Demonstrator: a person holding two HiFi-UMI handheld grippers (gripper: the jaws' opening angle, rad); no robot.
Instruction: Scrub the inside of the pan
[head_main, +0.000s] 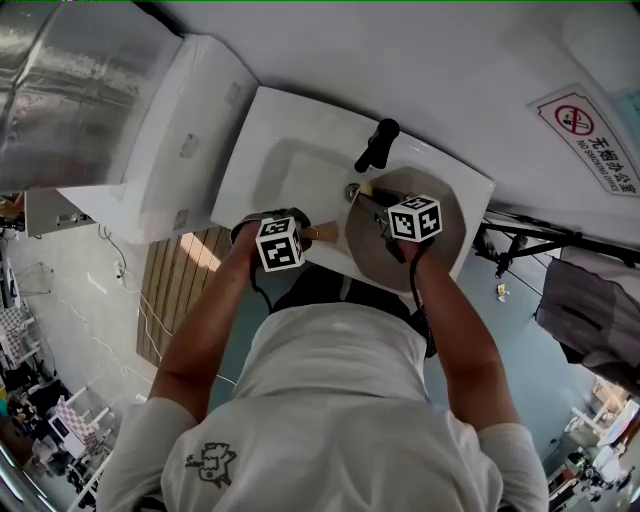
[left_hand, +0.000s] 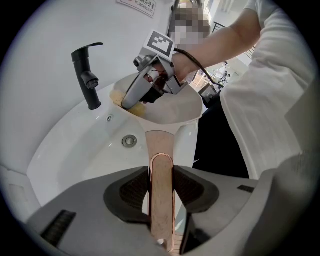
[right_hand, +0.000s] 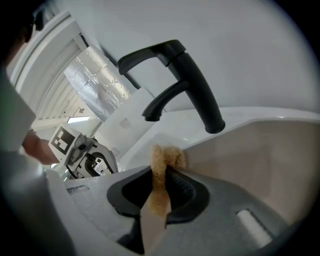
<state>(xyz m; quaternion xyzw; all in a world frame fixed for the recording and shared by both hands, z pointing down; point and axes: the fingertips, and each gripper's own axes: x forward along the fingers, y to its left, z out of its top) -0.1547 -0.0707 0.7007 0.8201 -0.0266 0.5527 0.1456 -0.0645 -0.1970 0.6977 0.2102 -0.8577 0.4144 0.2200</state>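
Note:
A beige pan (head_main: 442, 256) rests tilted on the right rim of the white sink (head_main: 288, 168). Its wooden handle (left_hand: 161, 186) runs straight back between the pads of my left gripper (left_hand: 161, 192), which is shut on it. In the head view that left gripper (head_main: 312, 233) sits at the sink's front edge. My right gripper (head_main: 368, 196) reaches into the pan at its far rim, shut on a tan sponge (right_hand: 162, 161). The left gripper view shows the right gripper (left_hand: 136, 98) pressing the sponge (left_hand: 118, 98) near the pan's (left_hand: 175, 107) far-left edge.
A black faucet (head_main: 377, 145) stands just behind the pan, close to the right gripper; it also shows close up as the black faucet (right_hand: 190, 85). The drain (left_hand: 129, 141) lies in the basin left of the handle. A white wall rises behind the sink.

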